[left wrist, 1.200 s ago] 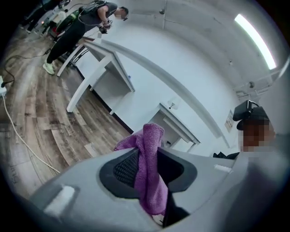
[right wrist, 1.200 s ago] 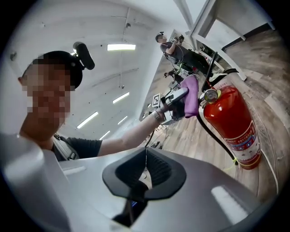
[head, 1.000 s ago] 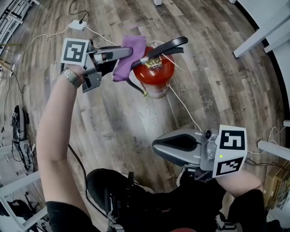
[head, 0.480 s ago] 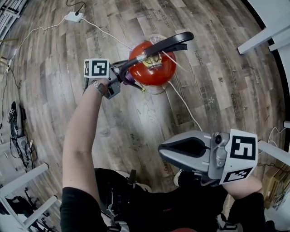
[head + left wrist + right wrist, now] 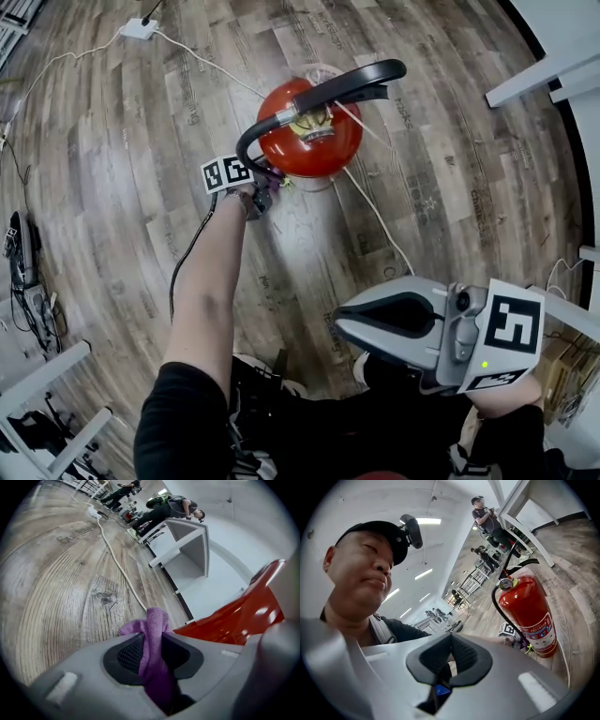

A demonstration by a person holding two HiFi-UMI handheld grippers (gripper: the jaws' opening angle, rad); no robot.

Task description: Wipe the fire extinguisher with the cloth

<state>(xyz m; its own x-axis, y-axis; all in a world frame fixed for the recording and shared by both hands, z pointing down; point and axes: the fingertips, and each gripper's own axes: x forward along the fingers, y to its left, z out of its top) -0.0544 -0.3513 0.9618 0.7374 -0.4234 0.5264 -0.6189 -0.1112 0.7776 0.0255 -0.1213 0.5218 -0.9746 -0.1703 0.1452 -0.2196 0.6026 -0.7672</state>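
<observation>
Head view: wood floor [image 5: 122, 187], red fire extinguisher [image 5: 314, 145] upright on it. My right gripper [image 5: 342, 323] near body, fingers together, empty. My left gripper [image 5: 262, 192] low beside fire extinguisher, fingers clamped on purple cloth [image 5: 152, 653].

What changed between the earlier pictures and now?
The left gripper, with the cloth pinched in its jaws, went from the handle of the fire extinguisher down to low on its side. Nothing was picked up or let go. The fire extinguisher stayed upright in place; the right gripper stayed shut and empty.
</observation>
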